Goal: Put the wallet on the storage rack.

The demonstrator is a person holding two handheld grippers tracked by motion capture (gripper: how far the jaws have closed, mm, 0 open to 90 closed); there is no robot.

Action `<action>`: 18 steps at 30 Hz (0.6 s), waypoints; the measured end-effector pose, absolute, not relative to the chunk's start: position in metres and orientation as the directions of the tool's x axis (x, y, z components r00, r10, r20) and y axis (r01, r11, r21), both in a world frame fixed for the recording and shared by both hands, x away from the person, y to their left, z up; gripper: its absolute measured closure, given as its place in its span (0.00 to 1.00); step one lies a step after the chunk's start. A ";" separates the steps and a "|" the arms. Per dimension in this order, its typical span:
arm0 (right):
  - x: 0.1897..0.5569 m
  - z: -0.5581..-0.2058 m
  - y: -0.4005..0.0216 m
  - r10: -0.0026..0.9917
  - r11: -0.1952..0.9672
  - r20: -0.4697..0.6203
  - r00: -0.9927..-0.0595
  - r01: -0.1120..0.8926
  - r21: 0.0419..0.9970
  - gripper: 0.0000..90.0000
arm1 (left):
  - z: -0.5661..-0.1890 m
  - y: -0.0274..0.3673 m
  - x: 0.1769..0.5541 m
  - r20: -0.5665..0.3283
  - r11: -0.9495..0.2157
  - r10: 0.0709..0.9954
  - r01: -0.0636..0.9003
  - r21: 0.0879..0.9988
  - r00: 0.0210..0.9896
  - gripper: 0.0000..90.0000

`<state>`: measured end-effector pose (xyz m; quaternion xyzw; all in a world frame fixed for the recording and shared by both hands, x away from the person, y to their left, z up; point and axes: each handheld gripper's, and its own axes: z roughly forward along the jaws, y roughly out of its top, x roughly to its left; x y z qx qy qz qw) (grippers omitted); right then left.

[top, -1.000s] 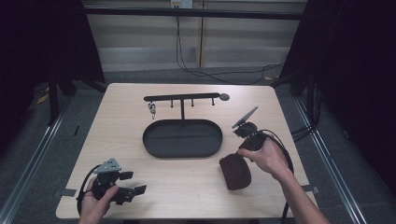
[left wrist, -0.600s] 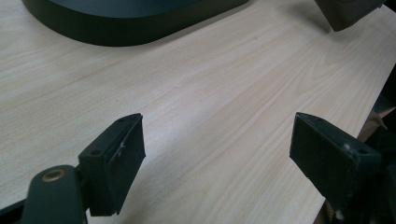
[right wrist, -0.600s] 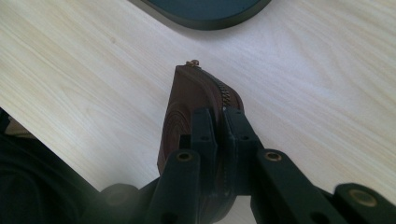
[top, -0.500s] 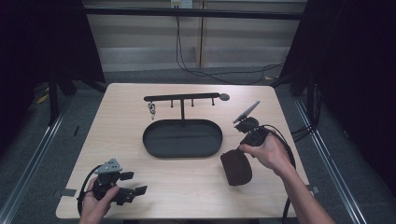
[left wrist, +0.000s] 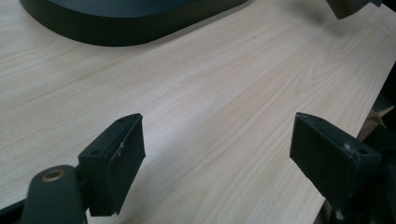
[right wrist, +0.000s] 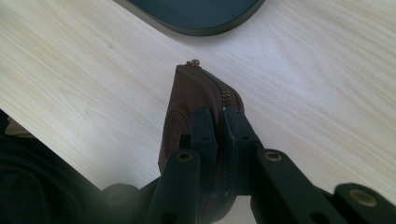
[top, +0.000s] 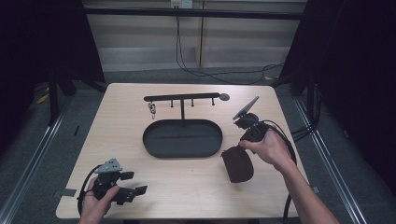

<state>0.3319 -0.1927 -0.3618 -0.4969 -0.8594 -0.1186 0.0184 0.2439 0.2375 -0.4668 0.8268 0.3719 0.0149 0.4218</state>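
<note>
Pouch (right wrist: 196, 116) is being held clenched in the right tool (right wrist: 217, 133), just right of the tray (top: 182, 138); left tool (top: 122, 189), released, is lying farther off.

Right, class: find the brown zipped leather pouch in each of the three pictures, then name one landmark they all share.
High view: brown zipped leather pouch right of centre, below the right gripper.
Left gripper view: a brown corner at the top right edge.
Right gripper view: centre, clamped between the jaws.
Shared landmark: the black oval tray.
</note>
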 end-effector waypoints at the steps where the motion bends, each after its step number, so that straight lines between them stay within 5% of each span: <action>1: 0.333 -0.362 -0.193 0.849 0.478 0.152 -0.506 0.858 0.187 0.93 | -0.467 0.238 0.244 -0.290 -0.367 0.627 0.603 0.709 0.723 0.20; 18: 0.346 -0.350 -0.183 0.848 0.486 0.138 -0.512 0.855 0.180 0.93 | -0.466 0.237 0.244 -0.288 -0.370 0.624 0.599 0.710 0.726 0.20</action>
